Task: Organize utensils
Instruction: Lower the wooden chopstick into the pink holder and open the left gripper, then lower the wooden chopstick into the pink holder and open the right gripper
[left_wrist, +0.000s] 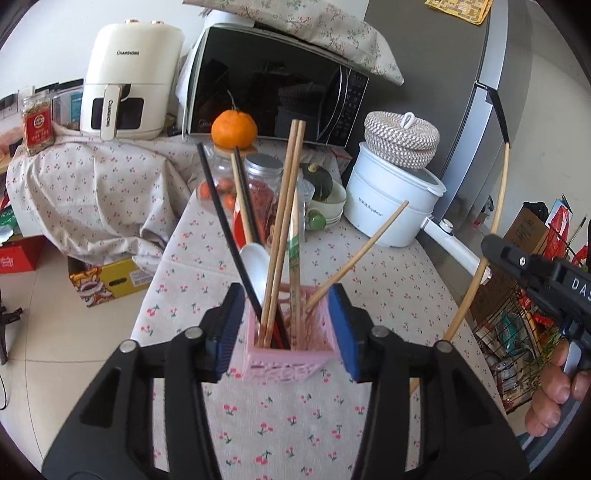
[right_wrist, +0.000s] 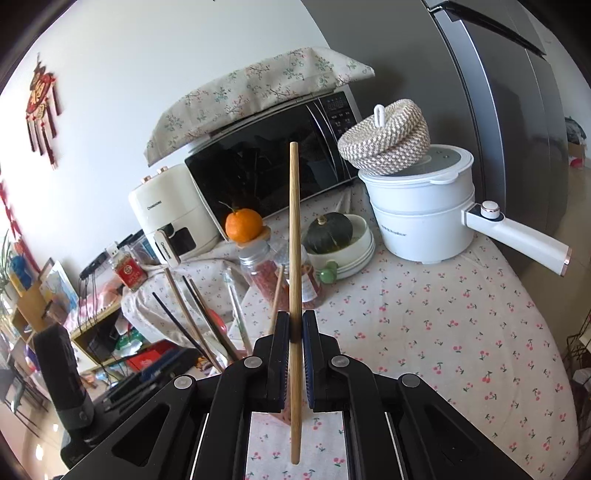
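Note:
My left gripper (left_wrist: 286, 314) is shut on a pink lattice utensil holder (left_wrist: 291, 354) that stands on the cherry-print table. The holder has several wooden and black chopsticks (left_wrist: 286, 221) and a white spoon (left_wrist: 255, 258) standing in it. My right gripper (right_wrist: 295, 328) is shut on one wooden chopstick (right_wrist: 294, 240), held nearly upright. In the left wrist view the right gripper (left_wrist: 491, 251) is at the right, above the table edge, with its chopstick (left_wrist: 496, 206) bowed by the lens. The holder's utensils (right_wrist: 199, 317) show left of the right gripper.
At the back of the table stand a white electric pot (right_wrist: 421, 218) with a woven lid, a bowl with a green squash (right_wrist: 332, 229), jars (left_wrist: 264, 192) with an orange (left_wrist: 234, 129) on top, a microwave (left_wrist: 273, 85) and an air fryer (left_wrist: 129, 81). A wire rack (left_wrist: 517, 332) stands right of the table.

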